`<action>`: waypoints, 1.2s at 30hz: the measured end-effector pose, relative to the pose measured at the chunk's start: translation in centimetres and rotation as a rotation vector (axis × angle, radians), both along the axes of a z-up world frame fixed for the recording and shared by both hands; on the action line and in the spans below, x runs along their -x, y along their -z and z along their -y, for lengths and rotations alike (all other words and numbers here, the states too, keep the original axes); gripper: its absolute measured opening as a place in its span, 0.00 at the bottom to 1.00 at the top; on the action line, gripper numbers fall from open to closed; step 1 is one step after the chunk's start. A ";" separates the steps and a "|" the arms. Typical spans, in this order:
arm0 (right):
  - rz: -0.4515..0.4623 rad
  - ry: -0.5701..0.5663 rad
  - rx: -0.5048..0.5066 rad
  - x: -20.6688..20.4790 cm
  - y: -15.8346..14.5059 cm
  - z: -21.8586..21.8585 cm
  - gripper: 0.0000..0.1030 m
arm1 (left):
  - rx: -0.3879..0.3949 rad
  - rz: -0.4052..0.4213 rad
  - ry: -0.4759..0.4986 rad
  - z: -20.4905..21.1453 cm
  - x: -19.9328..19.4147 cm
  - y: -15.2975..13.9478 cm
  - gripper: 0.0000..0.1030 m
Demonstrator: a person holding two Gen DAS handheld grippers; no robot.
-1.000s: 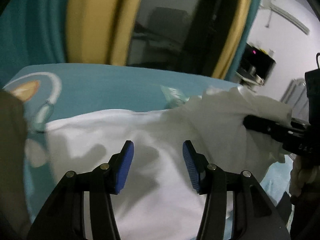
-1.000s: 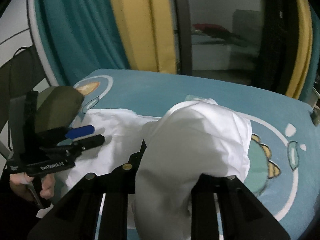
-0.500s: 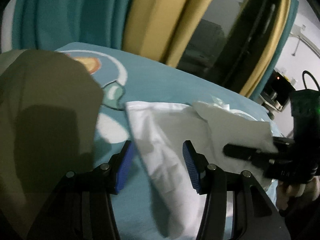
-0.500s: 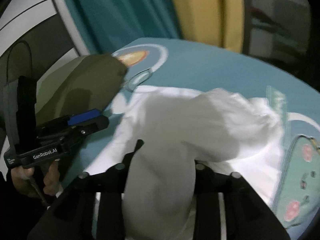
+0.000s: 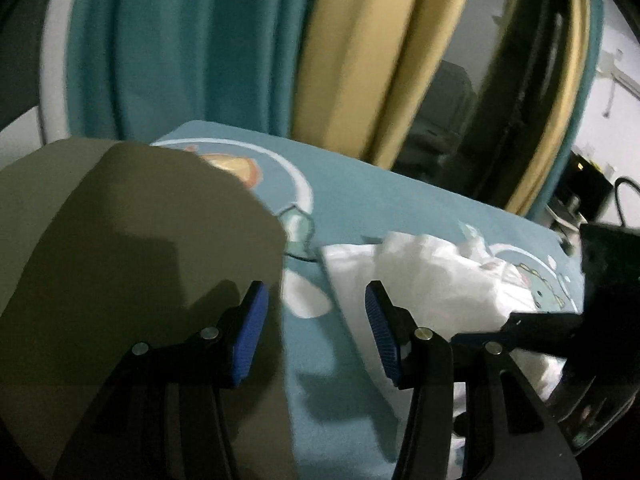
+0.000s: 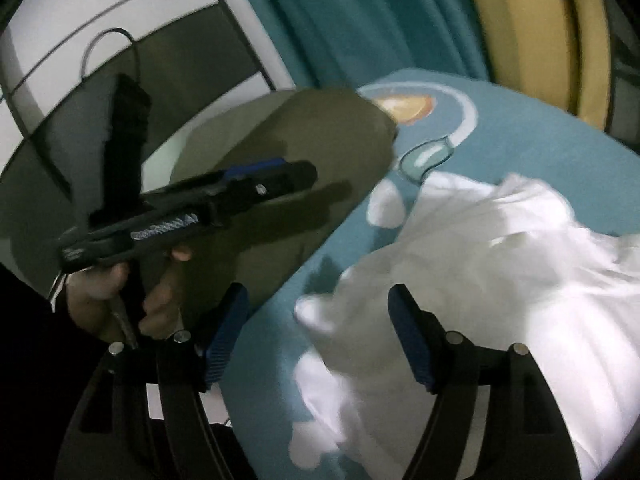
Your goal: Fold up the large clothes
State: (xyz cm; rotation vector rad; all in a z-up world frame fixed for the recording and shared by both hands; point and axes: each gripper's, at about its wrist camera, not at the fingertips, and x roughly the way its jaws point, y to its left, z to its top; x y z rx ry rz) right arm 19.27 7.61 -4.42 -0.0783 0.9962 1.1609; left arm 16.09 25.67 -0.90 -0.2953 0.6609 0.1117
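Note:
A white garment (image 6: 492,256) lies crumpled on the teal printed bed cover (image 6: 540,152). My right gripper (image 6: 318,334) hovers over its near edge. Its jaws are opening, both blue pads stand apart, and the cloth lies loose below them. In the left wrist view the same white garment (image 5: 432,276) lies to the right. My left gripper (image 5: 314,336) is open over bare cover between the garment and an olive pillow (image 5: 132,248), with nothing between its pads. The left gripper (image 6: 300,174) also shows at the left of the right wrist view, in a hand (image 6: 100,300).
The olive pillow (image 6: 312,168) lies at the bed's left end. Teal and yellow curtains (image 5: 248,52) hang behind the bed, beside a dark window (image 5: 480,92). A grey and white wall (image 6: 100,40) stands at the left. The right gripper's black body (image 5: 600,288) fills the left view's right edge.
The right gripper has let go of the white cloth, which dropped from between its fingers onto the bed. Both grippers swung left; the left one left the garment and now faces the pillow.

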 end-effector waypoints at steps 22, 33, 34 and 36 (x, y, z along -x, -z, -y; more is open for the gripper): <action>-0.190 0.592 -0.073 -3.7 3.9 21.5 0.71 | -0.076 -0.252 0.048 1.5 -7.8 5.0 0.55; -0.250 0.434 -0.125 -3.1 6.4 17.6 0.31 | -0.060 -0.223 0.051 2.3 -4.5 4.0 0.55; -0.230 0.424 -0.109 -2.8 6.1 17.5 0.28 | -0.061 -0.222 0.056 2.4 -4.7 3.9 0.55; -0.170 0.407 -0.071 -2.0 5.0 17.7 0.26 | -0.073 -0.211 0.077 3.3 -4.4 3.4 0.55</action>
